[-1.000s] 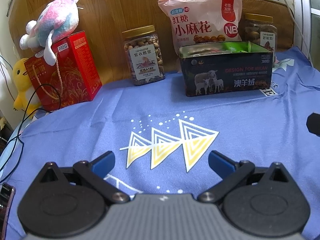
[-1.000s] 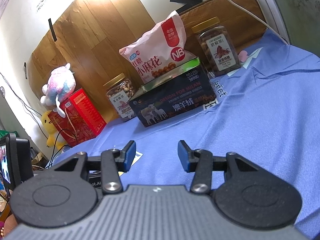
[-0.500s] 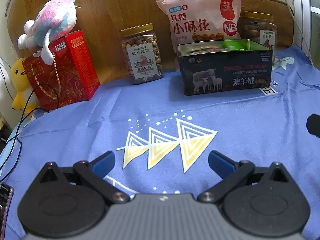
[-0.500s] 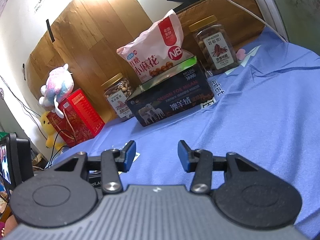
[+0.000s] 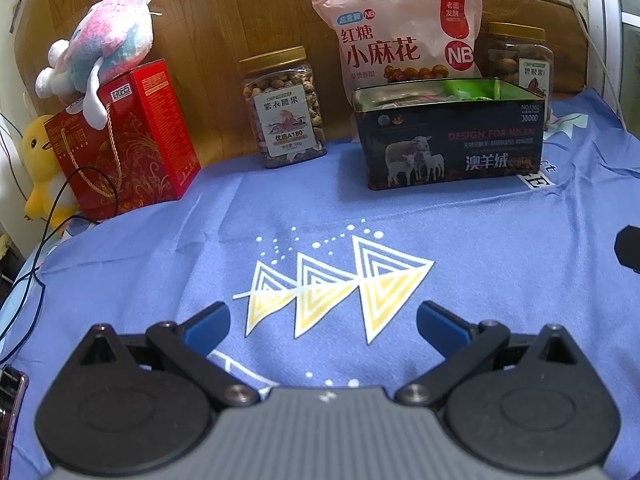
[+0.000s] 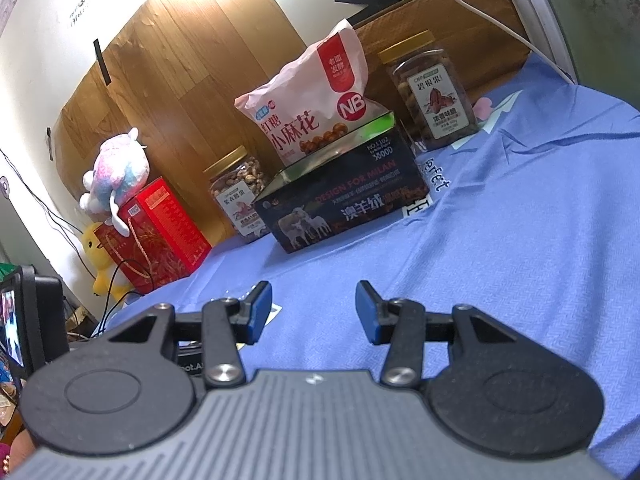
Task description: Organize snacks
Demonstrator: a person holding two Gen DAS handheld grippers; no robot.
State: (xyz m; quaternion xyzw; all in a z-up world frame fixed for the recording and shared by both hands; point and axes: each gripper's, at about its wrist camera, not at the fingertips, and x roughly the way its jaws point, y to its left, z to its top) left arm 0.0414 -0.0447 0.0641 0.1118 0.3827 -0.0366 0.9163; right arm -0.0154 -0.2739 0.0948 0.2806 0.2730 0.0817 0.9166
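Ahead of you, the open tin box (image 5: 450, 148) sits upper right on the tablecloth (image 5: 500, 248); the snack bag (image 5: 400, 32) leans behind it, a nut jar (image 5: 285, 108) left, another jar (image 5: 520, 58) behind right, gift box (image 5: 132, 140) far left, plush toy (image 5: 104, 52) atop.

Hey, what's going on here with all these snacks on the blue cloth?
Nothing is being handled yet. The left gripper and right gripper hover over the blue cloth, jaws open and empty. Along the back stand a gold-lidded nut jar, a pink snack bag and an open dark tin box.
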